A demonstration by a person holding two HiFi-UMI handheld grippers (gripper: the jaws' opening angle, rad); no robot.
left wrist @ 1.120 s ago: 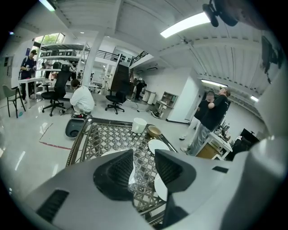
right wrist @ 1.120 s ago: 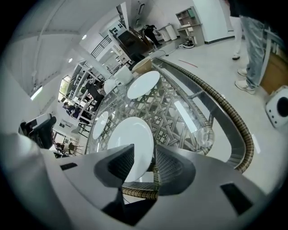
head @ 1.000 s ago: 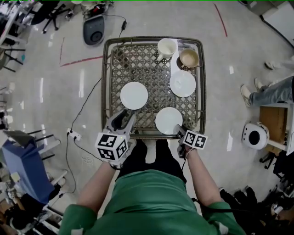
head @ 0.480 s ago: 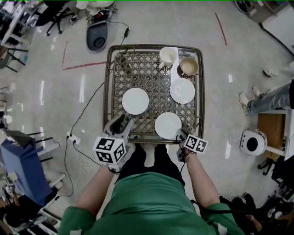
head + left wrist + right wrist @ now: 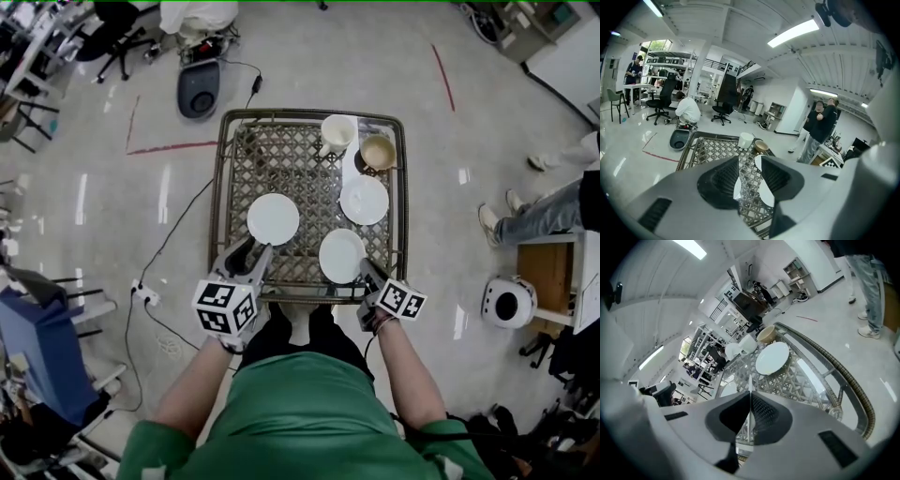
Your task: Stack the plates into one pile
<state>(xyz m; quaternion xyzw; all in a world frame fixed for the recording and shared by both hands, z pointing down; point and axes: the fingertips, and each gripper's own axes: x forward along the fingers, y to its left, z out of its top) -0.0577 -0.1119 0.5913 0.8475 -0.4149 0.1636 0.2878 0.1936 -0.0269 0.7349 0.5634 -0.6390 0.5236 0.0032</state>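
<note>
The right gripper (image 5: 365, 269) has just clamped the near plate's (image 5: 341, 253) rim; the left gripper (image 5: 253, 253) gapes, empty. I lift level and centre it over the far plate (image 5: 364, 199).

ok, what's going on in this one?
A person with a gripper in each hand is working on plates on a lattice table. The right gripper has just been closing its jaws and now pinches the rim of the near-right plate. The left gripper is open and empty, hovering by the near-left plate. A third plate lies farther back, near a cup and a bowl. Nothing is stacked yet.
</note>
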